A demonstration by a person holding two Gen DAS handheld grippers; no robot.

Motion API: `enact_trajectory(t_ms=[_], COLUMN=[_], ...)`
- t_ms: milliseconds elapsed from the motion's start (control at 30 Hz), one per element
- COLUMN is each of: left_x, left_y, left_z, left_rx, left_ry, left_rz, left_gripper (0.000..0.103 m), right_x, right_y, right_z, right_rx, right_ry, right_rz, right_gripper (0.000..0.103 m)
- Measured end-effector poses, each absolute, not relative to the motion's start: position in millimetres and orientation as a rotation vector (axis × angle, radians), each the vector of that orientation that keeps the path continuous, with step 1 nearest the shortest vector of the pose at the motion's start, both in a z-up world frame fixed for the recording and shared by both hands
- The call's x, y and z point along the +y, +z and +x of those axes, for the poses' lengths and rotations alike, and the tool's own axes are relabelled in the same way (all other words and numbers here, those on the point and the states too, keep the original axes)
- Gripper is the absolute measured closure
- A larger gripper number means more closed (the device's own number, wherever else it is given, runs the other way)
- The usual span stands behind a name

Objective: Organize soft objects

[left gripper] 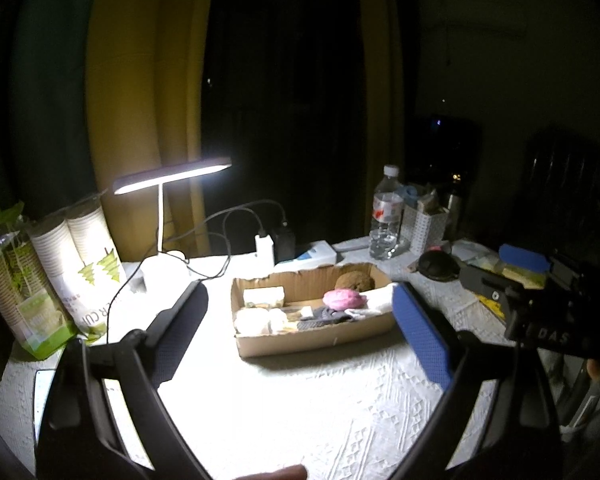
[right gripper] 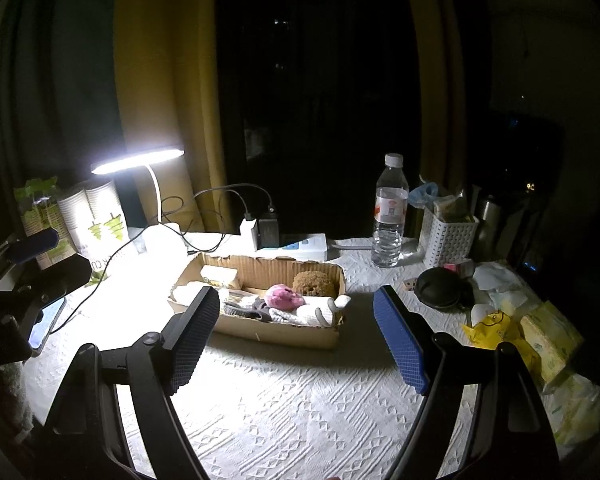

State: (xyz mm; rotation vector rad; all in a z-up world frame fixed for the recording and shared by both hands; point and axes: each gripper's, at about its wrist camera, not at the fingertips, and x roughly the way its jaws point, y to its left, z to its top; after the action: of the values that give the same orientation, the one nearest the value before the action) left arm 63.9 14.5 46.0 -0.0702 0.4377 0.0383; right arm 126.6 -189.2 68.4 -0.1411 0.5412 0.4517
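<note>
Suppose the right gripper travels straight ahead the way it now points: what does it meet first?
Probably the shallow brown cardboard box of soft items. The right gripper is open and empty above the white textured tablecloth, and the box's near wall lies between its fingers' line. Depth is unclear, so it might pass over the rim.

Table [right gripper: 300, 408] under a white textured cloth, lit by a white desk lamp [right gripper: 140, 160] at the far left. Open cardboard box [right gripper: 284, 334] near the middle; white power strip [right gripper: 304, 246] just behind it, chargers plugged in. Sleeves of paper cups [left gripper: 80, 256] at the left edge. Water bottle [right gripper: 389, 216] and white perforated basket [right gripper: 448, 240] at the back right. Round black case [right gripper: 438, 289], yellow bag [right gripper: 488, 326] and tissue pack [right gripper: 548, 338] on the right.
</note>
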Motion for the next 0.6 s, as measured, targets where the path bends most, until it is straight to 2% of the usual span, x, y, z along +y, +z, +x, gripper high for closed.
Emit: enact_trajectory(t_ms=[600], left_x=[16.8], left_y=[39.4], left_z=[65.4], left_rx=[0.46], left_ry=[0.033], left_rz=[-0.098], left_gripper=[0.009], right_x=[-187.4], right_y=[59.5], right_z=[134.2], right_rx=[0.561], right_ry=[0.47], right_rz=[-0.147], right_gripper=[0.021])
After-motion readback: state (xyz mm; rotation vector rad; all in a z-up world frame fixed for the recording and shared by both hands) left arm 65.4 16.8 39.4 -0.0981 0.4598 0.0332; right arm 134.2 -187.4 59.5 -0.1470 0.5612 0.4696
